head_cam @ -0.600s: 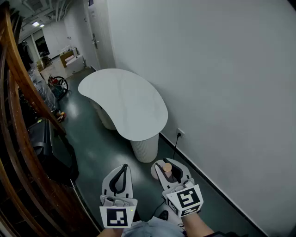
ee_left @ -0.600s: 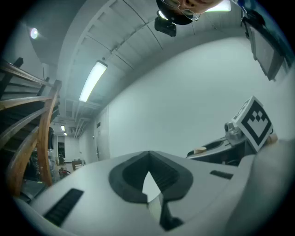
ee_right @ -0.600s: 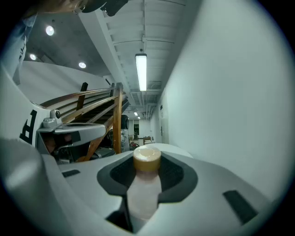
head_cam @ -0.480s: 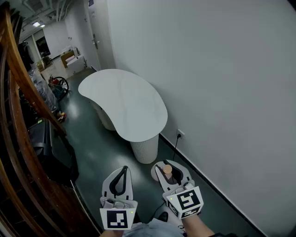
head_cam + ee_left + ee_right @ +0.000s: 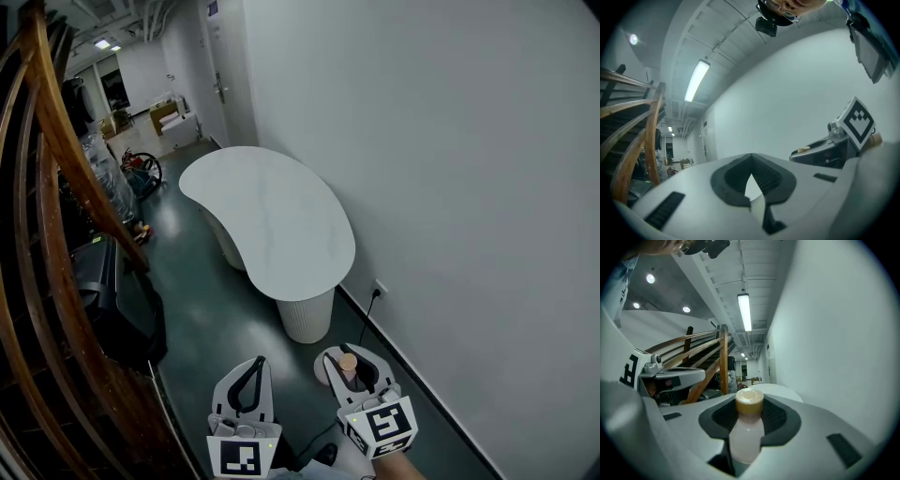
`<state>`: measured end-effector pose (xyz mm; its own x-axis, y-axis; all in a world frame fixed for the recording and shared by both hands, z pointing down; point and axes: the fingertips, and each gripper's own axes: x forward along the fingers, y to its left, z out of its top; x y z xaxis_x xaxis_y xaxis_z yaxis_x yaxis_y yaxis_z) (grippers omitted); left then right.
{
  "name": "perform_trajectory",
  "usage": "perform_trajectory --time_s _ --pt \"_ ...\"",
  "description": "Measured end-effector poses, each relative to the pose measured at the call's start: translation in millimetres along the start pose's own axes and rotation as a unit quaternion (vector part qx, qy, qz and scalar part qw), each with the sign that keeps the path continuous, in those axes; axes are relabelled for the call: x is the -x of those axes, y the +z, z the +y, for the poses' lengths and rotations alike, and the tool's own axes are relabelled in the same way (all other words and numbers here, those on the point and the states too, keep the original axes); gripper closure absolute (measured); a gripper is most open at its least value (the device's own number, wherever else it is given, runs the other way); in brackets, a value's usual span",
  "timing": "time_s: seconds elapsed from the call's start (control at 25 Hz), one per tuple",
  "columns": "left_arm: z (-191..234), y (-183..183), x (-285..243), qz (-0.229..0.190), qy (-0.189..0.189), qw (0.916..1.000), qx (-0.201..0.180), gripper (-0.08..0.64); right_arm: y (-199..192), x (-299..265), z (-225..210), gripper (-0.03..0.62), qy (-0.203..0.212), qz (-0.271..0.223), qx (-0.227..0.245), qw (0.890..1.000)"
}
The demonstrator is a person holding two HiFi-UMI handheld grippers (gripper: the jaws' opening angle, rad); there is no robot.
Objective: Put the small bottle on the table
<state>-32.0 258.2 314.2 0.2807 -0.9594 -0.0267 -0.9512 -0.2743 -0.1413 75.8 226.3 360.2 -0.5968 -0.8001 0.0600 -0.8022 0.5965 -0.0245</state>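
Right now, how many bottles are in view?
1. The small bottle is clamped in the right gripper, short of the white table. Others may be hidden in the background.

The table (image 5: 272, 211) top looks like smooth, matt white stone on a ribbed base. The floor (image 5: 202, 319) is glossy dark green, the stair rail (image 5: 70, 150) varnished wood, and the small bottle (image 5: 747, 432) pale frosted plastic.

Left gripper (image 5: 257, 361) empty, jaws together; right gripper (image 5: 349, 355) clamps the small bottle (image 5: 746, 432).

Table (image 5: 272, 216) stands beside wall (image 5: 459, 159), railing (image 5: 42, 225) at left.
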Motion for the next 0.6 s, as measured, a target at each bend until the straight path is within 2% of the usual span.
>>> perform_trajectory --time_s 0.16,0.4,0.44,0.56,0.6 --pt "10 -7 -15 0.007 0.009 0.9999 0.007 0.560 -10 -12 -9 0.476 -0.005 0.031 -0.030 0.999" --pt "36 -15 -54 -0.001 0.004 0.9999 0.011 0.560 -12 -49 -24 0.476 -0.014 0.038 -0.024 0.999" --pt "41 -14 -61 -0.005 0.000 1.0000 0.005 0.560 -11 -57 -26 0.476 -0.016 0.038 -0.024 0.999" --pt "54 -5 -87 -0.029 -0.021 0.9983 -0.045 0.560 -5 -82 -35 0.476 -0.022 0.035 -0.021 0.999" --pt "60 -5 -94 -0.032 -0.020 0.9988 -0.032 0.560 -3 -91 -37 0.476 -0.024 0.034 -0.019 0.999"
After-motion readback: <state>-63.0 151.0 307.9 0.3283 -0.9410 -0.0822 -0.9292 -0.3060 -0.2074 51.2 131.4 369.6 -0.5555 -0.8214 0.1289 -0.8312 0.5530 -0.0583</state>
